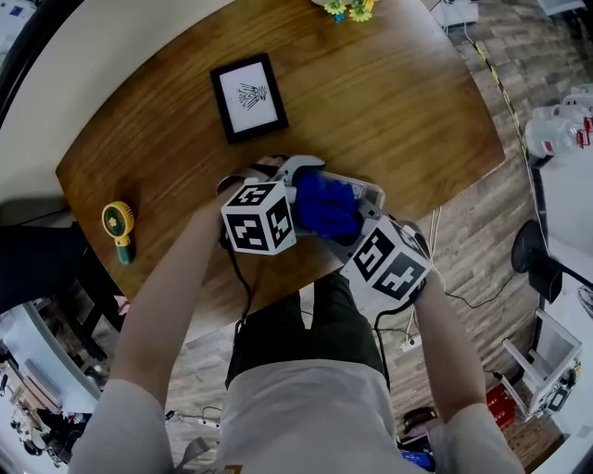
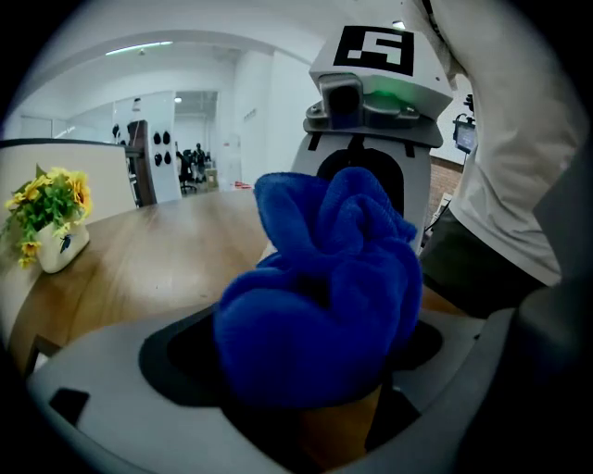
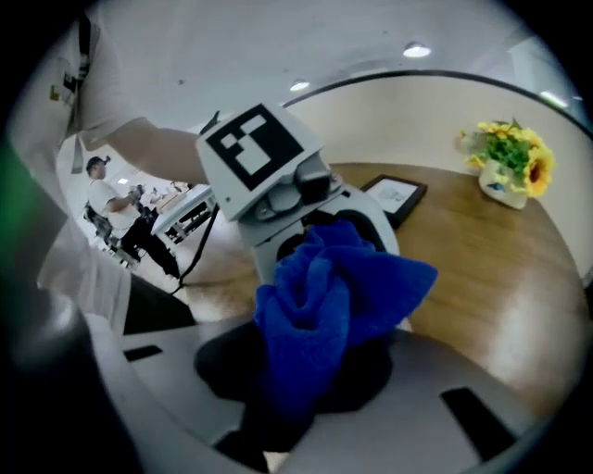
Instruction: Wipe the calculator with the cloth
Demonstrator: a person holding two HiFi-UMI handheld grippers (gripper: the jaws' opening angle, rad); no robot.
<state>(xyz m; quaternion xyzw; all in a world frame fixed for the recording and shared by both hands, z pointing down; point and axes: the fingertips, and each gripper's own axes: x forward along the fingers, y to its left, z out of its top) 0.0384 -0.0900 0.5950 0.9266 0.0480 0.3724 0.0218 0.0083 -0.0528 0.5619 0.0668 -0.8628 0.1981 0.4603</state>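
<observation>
Blue cloth [image 1: 324, 205] bunched at frame centre.
Left gripper [image 1: 301, 190] and right gripper [image 1: 352, 231] fingers both clamp it over worktop [image 1: 389, 102].

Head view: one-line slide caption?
Over the wooden table, the left gripper and right gripper meet, blue cloth bunched between their jaws.

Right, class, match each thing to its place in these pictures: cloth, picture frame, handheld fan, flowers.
Things:
1. cloth
2. picture frame
3. handheld fan
4. flowers

Places:
A. at the far edge of the table
B. near the table's left end
C. between the left gripper and the right gripper
D. flat on the table, beyond both grippers

Pairs: 1-C, 2-D, 3-B, 4-A.
</observation>
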